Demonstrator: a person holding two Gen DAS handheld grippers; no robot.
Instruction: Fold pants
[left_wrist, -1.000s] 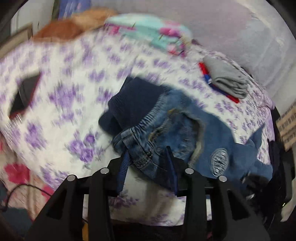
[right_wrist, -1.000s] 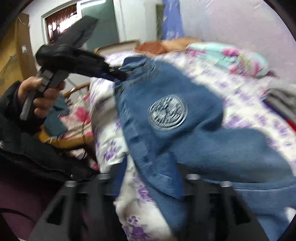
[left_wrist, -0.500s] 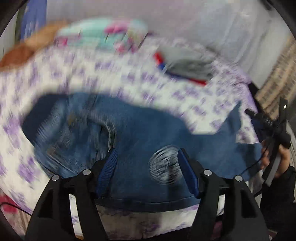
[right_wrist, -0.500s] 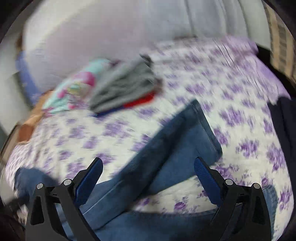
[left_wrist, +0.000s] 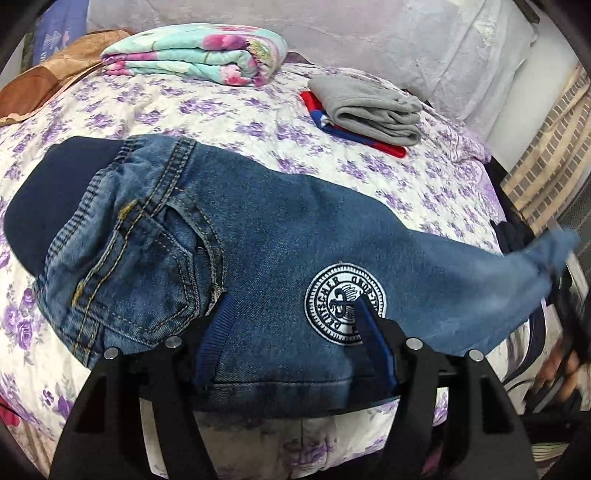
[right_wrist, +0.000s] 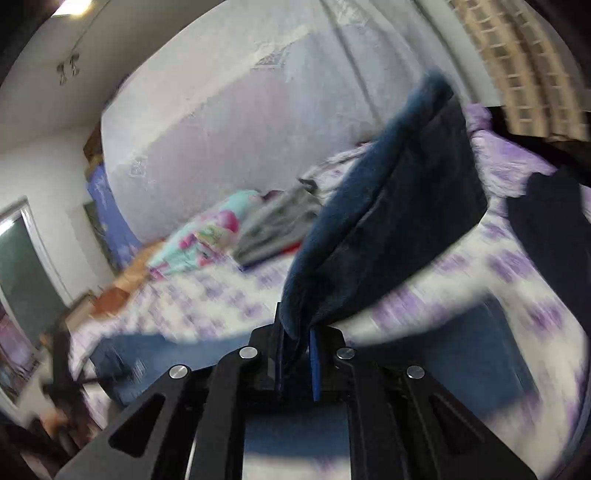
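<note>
Small blue denim pants (left_wrist: 258, 236) with a dark navy waistband and a round white patch (left_wrist: 345, 304) lie folded lengthwise across a purple-flowered bedspread (left_wrist: 229, 114). My left gripper (left_wrist: 295, 317) is open, its blue pads over the near edge of the pants by the patch. My right gripper (right_wrist: 297, 336) is shut on the leg end of the pants (right_wrist: 388, 221) and holds it lifted off the bed. In the left wrist view that lifted leg end (left_wrist: 546, 254) is blurred at the right.
A folded grey garment (left_wrist: 369, 107) on a red and blue one lies at the back right. A folded floral blanket (left_wrist: 195, 51) and a brown cushion (left_wrist: 48, 77) lie at the back. White wall cloth behind; dark clothing (right_wrist: 546, 229) at the bed's right edge.
My right gripper has shut on the leg end and lifted it. My left gripper has settled, still open, at the near edge by the patch. The pants lie spread flatter.
</note>
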